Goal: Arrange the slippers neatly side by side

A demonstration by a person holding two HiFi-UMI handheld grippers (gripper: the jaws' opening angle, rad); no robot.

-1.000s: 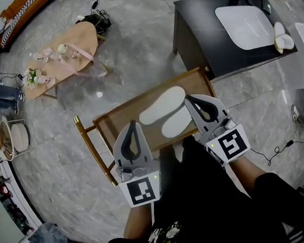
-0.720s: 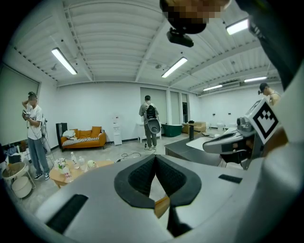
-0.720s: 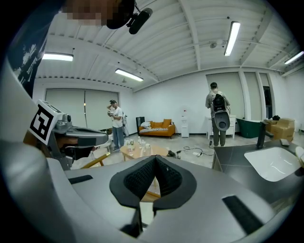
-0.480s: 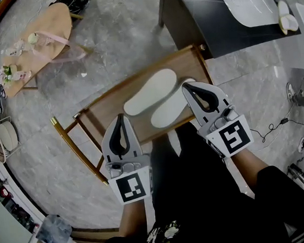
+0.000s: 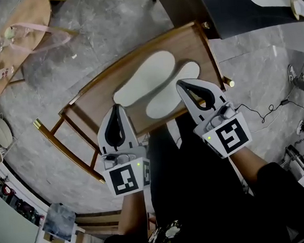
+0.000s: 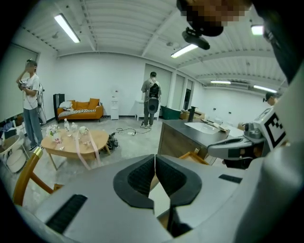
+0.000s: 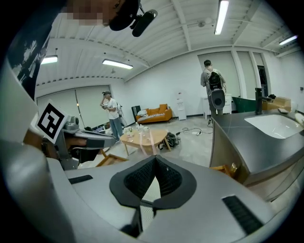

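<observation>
Grey marble floor, wooden bench (image 5: 92, 97) at 12 o'clock. Already lying side by side there: two slippers (image 5: 144, 78) (soles up, seemingly), slightly staggered. Pressed shut, empty: left gripper (image 5: 115, 108), right gripper (image 5: 183, 83). Remaining: squaring up.

Two white slippers (image 5: 144, 79) (image 5: 173, 97); one wooden chair (image 5: 184, 46); two grippers, left tongs (image 5: 116, 108) and right tongs (image 5: 182, 83); one dark counter (image 5: 221, 8); two standing persons (image 6: 29, 102) (image 6: 152, 97); one orange sofa (image 6: 80, 110).
</observation>
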